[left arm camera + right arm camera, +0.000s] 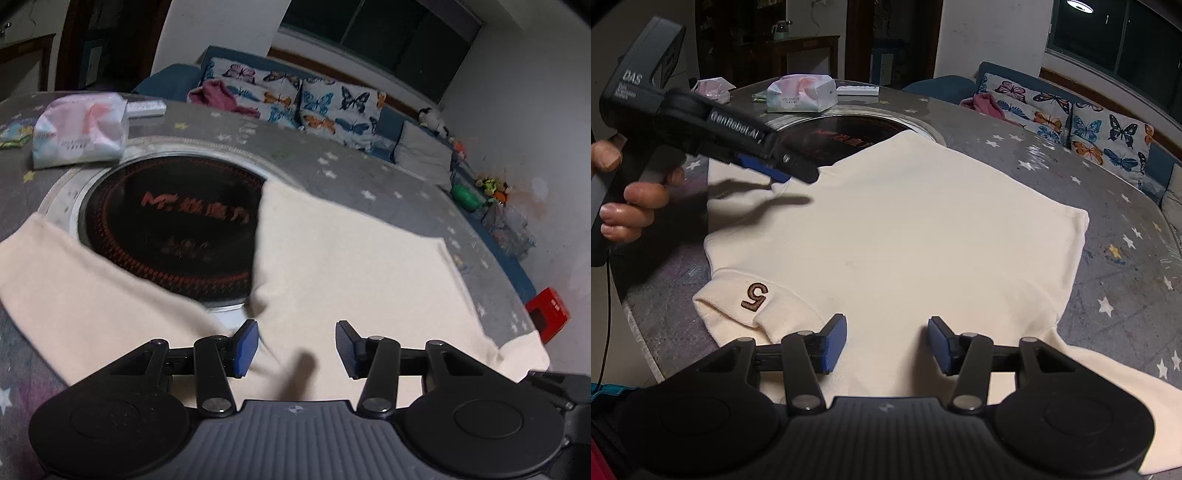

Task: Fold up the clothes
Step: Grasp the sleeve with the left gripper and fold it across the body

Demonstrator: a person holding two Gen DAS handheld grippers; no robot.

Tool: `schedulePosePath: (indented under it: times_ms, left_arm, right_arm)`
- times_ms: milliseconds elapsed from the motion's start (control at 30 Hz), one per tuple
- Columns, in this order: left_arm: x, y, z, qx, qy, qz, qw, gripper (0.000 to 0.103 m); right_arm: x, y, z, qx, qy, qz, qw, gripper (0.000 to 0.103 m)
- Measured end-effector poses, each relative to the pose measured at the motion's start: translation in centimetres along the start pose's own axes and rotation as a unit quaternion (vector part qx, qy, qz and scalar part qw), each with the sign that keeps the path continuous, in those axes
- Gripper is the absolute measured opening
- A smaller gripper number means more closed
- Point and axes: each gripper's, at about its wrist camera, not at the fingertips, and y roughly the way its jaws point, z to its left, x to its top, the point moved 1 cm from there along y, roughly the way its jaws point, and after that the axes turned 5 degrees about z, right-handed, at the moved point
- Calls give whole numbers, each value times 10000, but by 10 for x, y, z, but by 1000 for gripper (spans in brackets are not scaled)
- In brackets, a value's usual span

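A cream sweatshirt [905, 229] lies flat on the round table, and one sleeve with a brown "5" [753, 297] is folded in at the near left. My right gripper [886, 343] hovers open over its near edge, nothing between the blue pads. A hand holds my left gripper [790, 173] just above the garment's far left corner. In the left wrist view the left gripper [295, 347] stands open over the cream sweatshirt [351, 266], its pads empty. A sleeve [92, 280] runs off to the left there.
The table wears a grey star-print cloth [1108, 236], with a black round hob [170, 225] set in its middle, partly under the garment. A tissue pack [79, 129] and a white remote [146, 108] lie at the far side. Beyond the table are a sofa with butterfly cushions [332, 107] and a red box [548, 314].
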Motion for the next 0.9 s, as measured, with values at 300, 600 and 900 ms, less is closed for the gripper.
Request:
schedulePosePath:
  times_ms: [300,600,900]
  left_arm:
    - [4,21,1,135,-121,158,9997,48]
    - [3,0,3,274,-102,-9,9996,52]
    - [-4,-35,45,1532,-458,-458,9861,53]
  right_arm:
    - [-1,-1,0,-31,18,16,10000,51]
    - [0,-1,2,-81,-83,12,9999,53]
    - [3,-6,4,-55,-112,-73,9999,57]
